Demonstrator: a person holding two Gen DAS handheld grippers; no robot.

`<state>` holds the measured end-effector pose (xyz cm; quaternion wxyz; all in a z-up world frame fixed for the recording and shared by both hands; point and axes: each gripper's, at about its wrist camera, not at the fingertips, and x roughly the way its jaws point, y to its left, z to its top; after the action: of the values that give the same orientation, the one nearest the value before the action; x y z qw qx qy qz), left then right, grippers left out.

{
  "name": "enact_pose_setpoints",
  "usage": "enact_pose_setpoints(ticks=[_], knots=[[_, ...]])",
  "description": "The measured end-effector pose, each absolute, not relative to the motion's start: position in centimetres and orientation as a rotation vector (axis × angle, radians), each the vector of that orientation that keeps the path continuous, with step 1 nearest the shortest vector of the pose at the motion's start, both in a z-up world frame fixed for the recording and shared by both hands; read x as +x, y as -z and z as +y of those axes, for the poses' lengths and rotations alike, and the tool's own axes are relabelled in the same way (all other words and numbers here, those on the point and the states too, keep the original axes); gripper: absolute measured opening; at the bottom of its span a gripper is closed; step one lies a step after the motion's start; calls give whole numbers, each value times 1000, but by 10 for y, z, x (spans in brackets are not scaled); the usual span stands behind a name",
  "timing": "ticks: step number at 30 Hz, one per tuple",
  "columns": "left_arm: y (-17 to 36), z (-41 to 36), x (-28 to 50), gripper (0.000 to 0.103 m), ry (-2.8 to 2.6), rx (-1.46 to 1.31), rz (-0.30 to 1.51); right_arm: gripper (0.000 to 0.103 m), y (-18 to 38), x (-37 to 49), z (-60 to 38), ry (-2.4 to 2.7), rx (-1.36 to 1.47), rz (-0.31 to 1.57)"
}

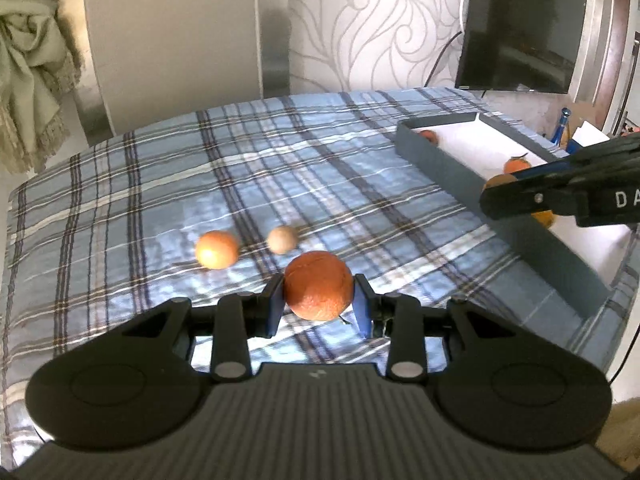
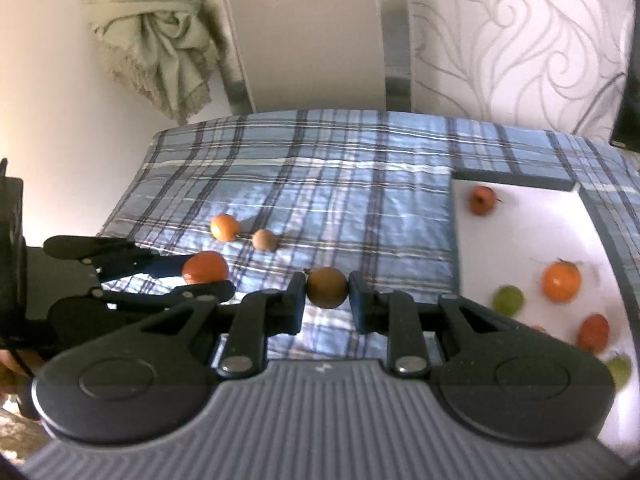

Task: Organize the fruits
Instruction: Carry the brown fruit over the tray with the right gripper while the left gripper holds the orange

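Note:
My left gripper [image 1: 319,300] is shut on an orange fruit [image 1: 319,291], held just above the plaid cloth; it also shows in the right wrist view [image 2: 205,267]. My right gripper [image 2: 327,294] is shut on a small brown fruit [image 2: 327,288], near the left wall of the grey box [image 1: 448,156]. In the left wrist view the right gripper [image 1: 516,196] hangs over that box. An orange fruit [image 1: 217,249] and a small beige fruit [image 1: 282,239] lie on the cloth ahead of the left gripper. Several orange, red and green fruits [image 2: 561,281] lie in the white-floored box.
The blue plaid cloth [image 1: 160,200] covers the table. A dark screen [image 1: 520,28] stands at the back right, a draped curtain [image 1: 28,60] at the back left. The table edge runs along the left side. A blue bottle [image 1: 562,124] stands behind the box.

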<state>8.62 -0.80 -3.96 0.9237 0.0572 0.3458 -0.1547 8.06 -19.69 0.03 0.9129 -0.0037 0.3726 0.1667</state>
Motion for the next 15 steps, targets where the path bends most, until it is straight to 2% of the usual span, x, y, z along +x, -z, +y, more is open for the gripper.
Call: enact_pose_setpoints(ticks=[15], knots=[[24,-75,60,41,329,120,705,26,-10,40,-304,-177,88,718]])
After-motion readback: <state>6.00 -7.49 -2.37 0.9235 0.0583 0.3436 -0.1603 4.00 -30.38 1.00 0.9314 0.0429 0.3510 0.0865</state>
